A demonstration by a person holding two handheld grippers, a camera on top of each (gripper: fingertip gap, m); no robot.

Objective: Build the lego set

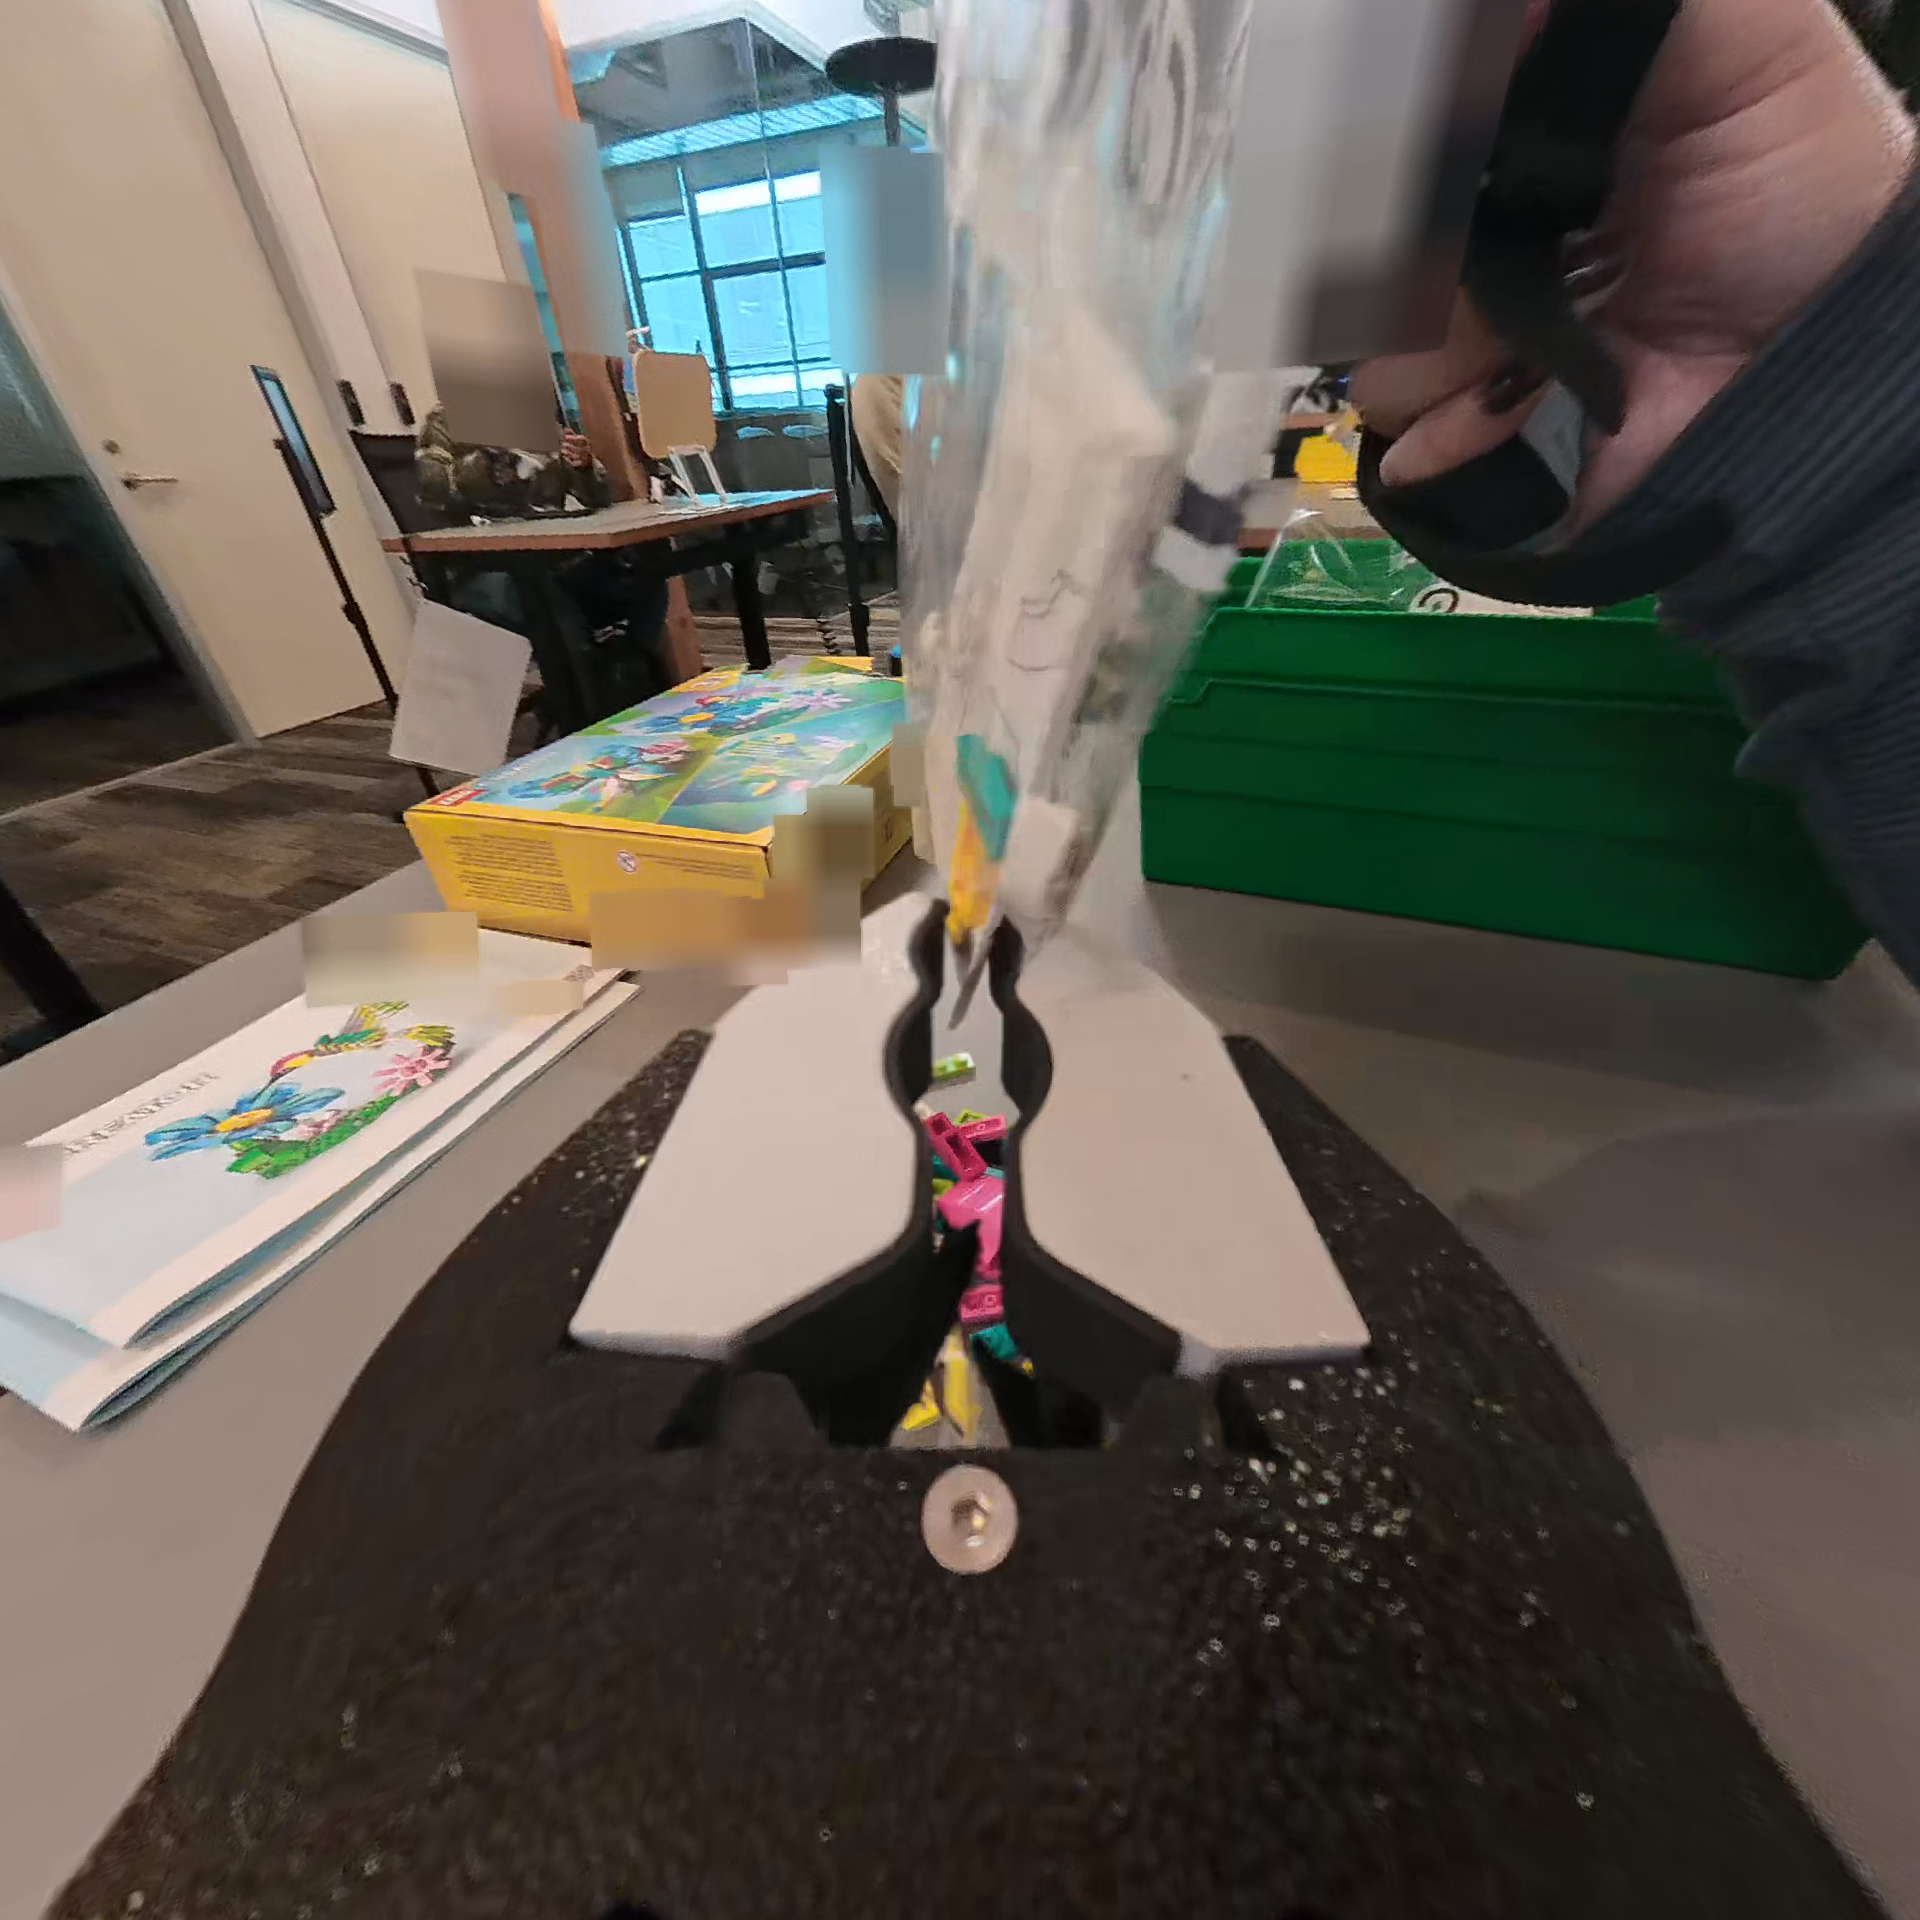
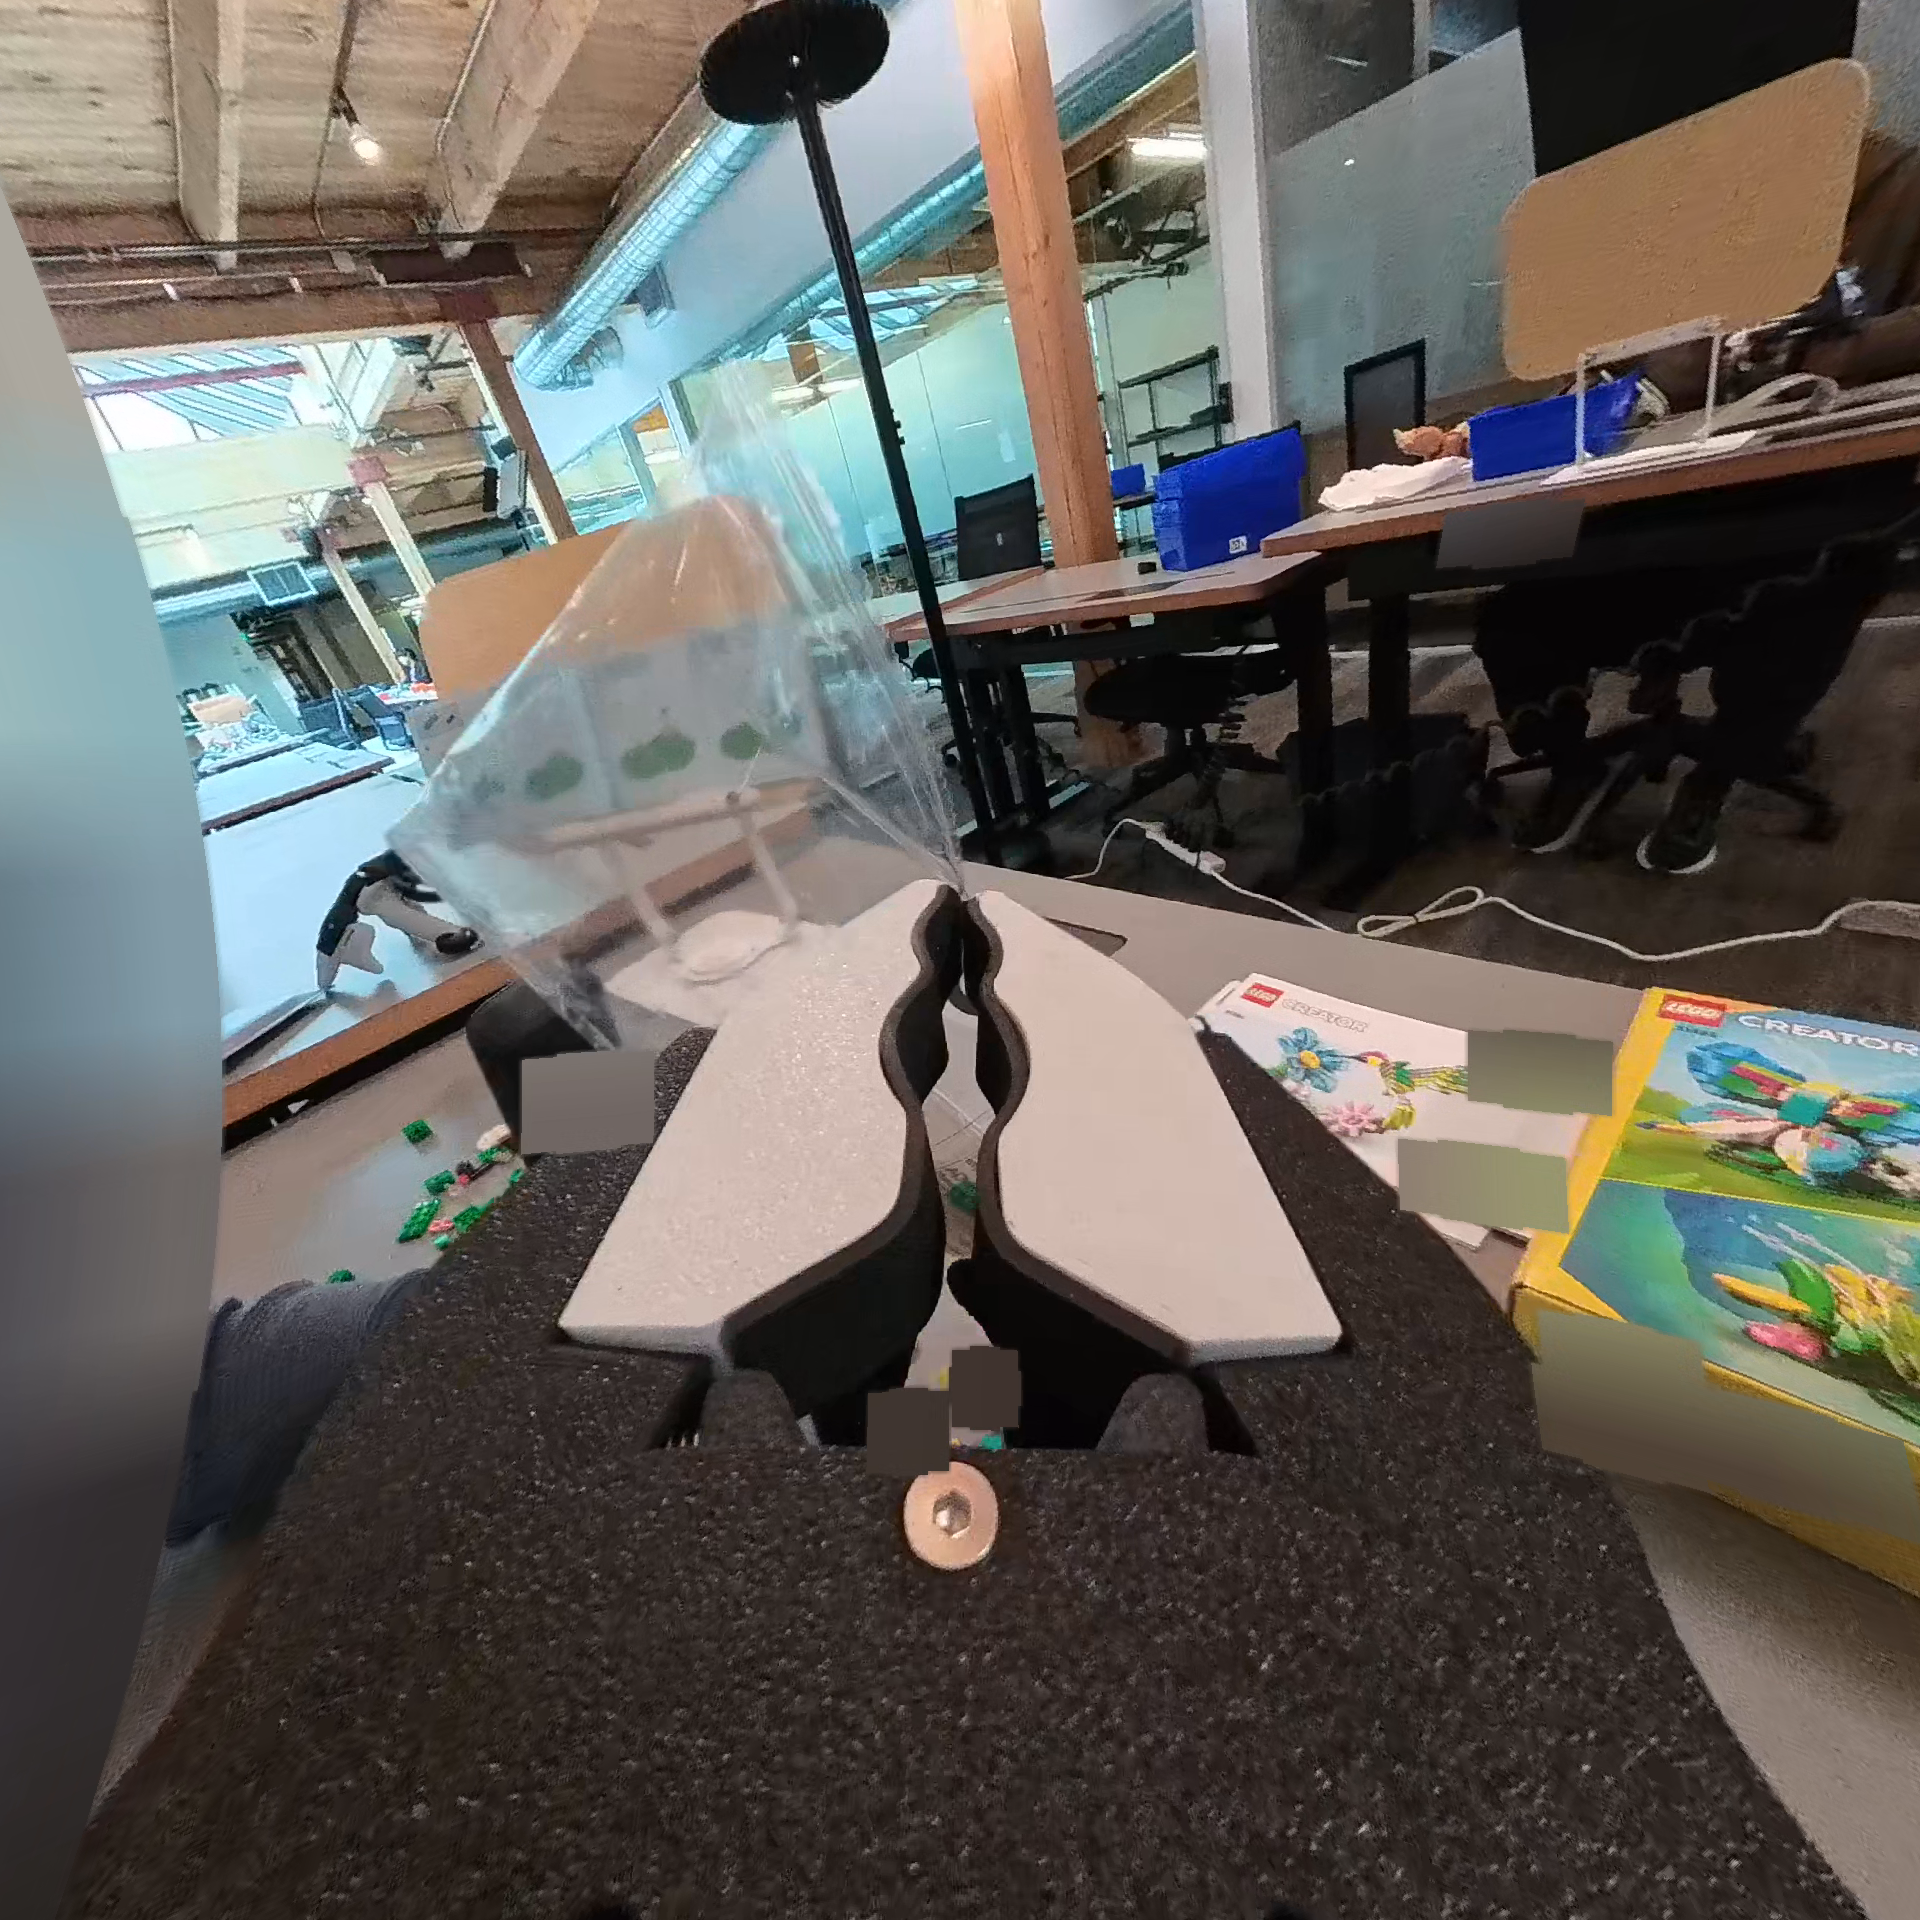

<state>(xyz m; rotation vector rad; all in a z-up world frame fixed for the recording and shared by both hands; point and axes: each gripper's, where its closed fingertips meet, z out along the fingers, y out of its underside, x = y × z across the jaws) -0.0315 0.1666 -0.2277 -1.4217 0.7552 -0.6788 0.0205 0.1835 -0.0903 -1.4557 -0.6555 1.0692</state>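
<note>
A clear plastic bag (image 1: 1049, 520) hangs upright between both grippers. My left gripper (image 1: 968, 940) is shut on its lower corner, where a teal and a yellow brick (image 1: 982, 821) still sit inside. Loose pink, teal and yellow bricks (image 1: 971, 1195) lie on the grey table under the left fingers, seen through their gap. My right gripper (image 2: 964, 904) is shut on another corner of the bag (image 2: 665, 707), which spreads up and to the left. The hand holding the right gripper shows at the upper right of the left wrist view (image 1: 1662, 260).
The yellow set box (image 1: 665, 821) and the instruction booklet (image 1: 260, 1143) lie left of the bag; both also show at the right of the right wrist view, box (image 2: 1745, 1195) and booklet (image 2: 1340, 1070). A green bin (image 1: 1455, 779) stands behind. Small green bricks (image 2: 447, 1205) are scattered on the table. My right fingertips sit around 15 cm from my left ones.
</note>
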